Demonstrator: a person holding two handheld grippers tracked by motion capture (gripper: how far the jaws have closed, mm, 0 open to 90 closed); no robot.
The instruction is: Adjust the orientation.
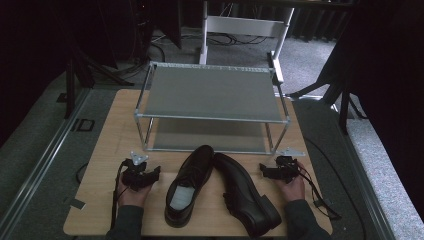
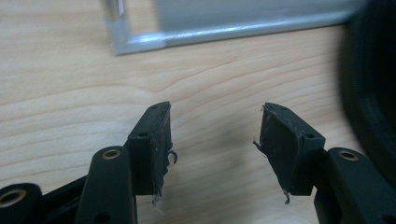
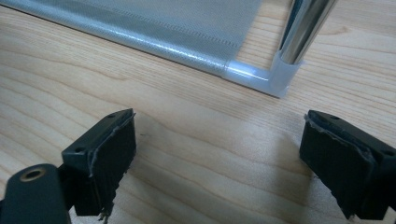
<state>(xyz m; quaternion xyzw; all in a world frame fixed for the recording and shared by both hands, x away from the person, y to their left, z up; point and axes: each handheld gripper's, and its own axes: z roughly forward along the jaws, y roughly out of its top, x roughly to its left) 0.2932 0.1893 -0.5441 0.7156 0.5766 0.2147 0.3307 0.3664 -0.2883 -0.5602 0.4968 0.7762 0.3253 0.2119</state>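
Observation:
Two black leather shoes lie on the wooden table in front of a two-tier shoe rack (image 1: 212,92). The left shoe (image 1: 189,183) stands upright, its opening and pale insole facing up. The right shoe (image 1: 245,195) lies tipped on its side, toe toward the rack. My left gripper (image 1: 142,172) (image 2: 215,140) rests on the table left of the shoes, open and holding nothing; the left shoe's black edge (image 2: 369,98) shows at the right of its view. My right gripper (image 1: 272,171) (image 3: 217,158) rests right of the shoes, open wide, facing the rack's corner post (image 3: 299,37).
The rack's lower shelf (image 1: 207,135) sits just above the tabletop behind the shoes. Its front rail (image 2: 224,35) (image 3: 140,39) runs close ahead of both grippers. Beyond the table (image 1: 110,135) are grey carpet, cables and dark stands. The table's front edge lies near the person's sleeves.

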